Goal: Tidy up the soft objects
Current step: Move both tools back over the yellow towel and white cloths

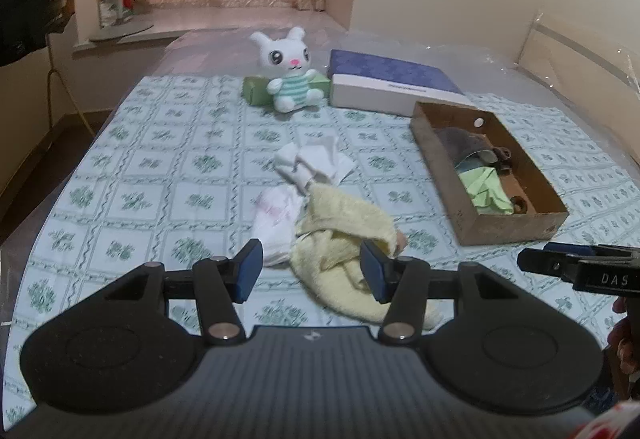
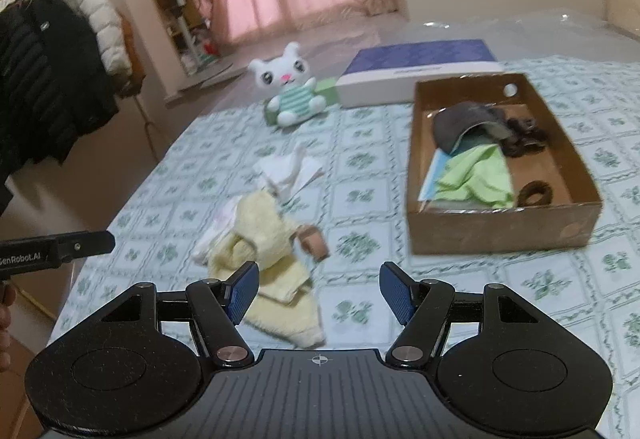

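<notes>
A crumpled yellow towel point(image 1: 344, 239) point(image 2: 266, 239) lies on the patterned bedspread, with a white-pink cloth point(image 1: 276, 219) at its left and white socks point(image 1: 312, 161) point(image 2: 288, 169) behind it. A small brown item point(image 2: 314, 241) lies at the towel's right edge. My left gripper point(image 1: 311, 271) is open, its fingers on either side of the towel's near part. My right gripper point(image 2: 319, 293) is open and empty, just right of the towel. A brown cardboard box point(image 1: 516, 227) point(image 2: 500, 235) at the right holds a grey cloth point(image 2: 464, 123), a green cloth point(image 2: 476, 175) and dark scrunchies point(image 2: 524, 137).
A white plush bunny point(image 1: 290, 71) point(image 2: 294, 87) sits against a green box point(image 1: 256, 89) at the far side. A blue-and-white flat box point(image 1: 392, 83) point(image 2: 416, 73) lies beside it. Coats point(image 2: 52, 71) hang at the left; the bed's left edge drops to the floor.
</notes>
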Demonstrator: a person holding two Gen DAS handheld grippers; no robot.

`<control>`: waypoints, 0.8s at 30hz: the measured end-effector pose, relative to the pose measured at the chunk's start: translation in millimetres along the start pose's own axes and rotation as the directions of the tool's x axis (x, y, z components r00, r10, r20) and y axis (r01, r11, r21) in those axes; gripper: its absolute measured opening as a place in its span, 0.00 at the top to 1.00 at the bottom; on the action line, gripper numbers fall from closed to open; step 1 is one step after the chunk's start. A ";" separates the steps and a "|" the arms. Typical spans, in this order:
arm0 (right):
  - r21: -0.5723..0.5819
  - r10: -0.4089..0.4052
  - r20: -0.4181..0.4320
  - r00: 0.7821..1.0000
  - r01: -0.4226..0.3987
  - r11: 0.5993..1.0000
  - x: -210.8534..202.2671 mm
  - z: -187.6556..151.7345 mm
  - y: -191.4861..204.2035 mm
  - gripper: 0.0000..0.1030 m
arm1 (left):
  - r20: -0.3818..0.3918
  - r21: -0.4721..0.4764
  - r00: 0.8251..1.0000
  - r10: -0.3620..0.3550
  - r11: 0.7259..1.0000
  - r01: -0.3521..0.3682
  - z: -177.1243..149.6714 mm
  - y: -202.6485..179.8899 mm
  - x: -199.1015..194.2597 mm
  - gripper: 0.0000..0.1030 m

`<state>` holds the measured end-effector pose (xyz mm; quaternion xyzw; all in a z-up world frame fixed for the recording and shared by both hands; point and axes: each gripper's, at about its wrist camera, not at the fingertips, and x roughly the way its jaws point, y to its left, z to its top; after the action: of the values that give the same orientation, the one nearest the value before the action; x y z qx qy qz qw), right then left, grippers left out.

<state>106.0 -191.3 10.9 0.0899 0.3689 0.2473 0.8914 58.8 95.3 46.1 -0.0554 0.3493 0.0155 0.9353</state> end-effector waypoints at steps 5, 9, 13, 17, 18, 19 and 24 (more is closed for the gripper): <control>-0.042 0.003 -0.027 1.000 -0.004 0.999 9.7 -8.5 11.0 0.35 | -0.019 -0.017 1.000 0.013 1.000 -0.013 -8.4 7.4 -1.5 0.51; -0.055 0.014 -0.048 0.999 -0.017 0.998 18.4 -12.5 15.4 0.35 | -0.034 -0.023 0.999 0.020 1.000 -0.021 -12.9 11.5 -0.1 0.51; -0.062 0.022 -0.068 0.997 -0.026 0.998 27.0 -14.7 17.9 0.35 | -0.051 -0.023 0.998 0.025 0.999 -0.026 -16.3 11.9 3.6 0.51; -0.067 0.030 -0.082 0.996 -0.036 0.997 35.4 -15.0 20.5 0.35 | -0.070 -0.024 0.997 0.024 0.999 -0.026 -19.6 12.4 8.4 0.51; -0.070 0.032 -0.083 0.996 -0.038 0.997 37.5 -14.9 21.6 0.35 | -0.073 -0.024 0.997 0.025 0.999 -0.027 -20.0 12.5 9.9 0.51; -0.073 0.034 -0.084 0.996 -0.040 0.997 38.9 -14.8 22.4 0.35 | -0.077 -0.024 0.997 0.025 0.999 -0.027 -20.5 12.5 11.6 0.51; -0.083 0.042 -0.088 0.995 -0.049 0.995 48.7 -11.2 23.8 0.35 | -0.090 -0.027 0.996 0.028 0.999 -0.031 -21.7 13.8 19.1 0.51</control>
<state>118.7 -146.3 -18.8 0.0495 0.3941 0.2867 0.8718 58.2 106.3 16.0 -0.0641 0.3914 0.0319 0.9174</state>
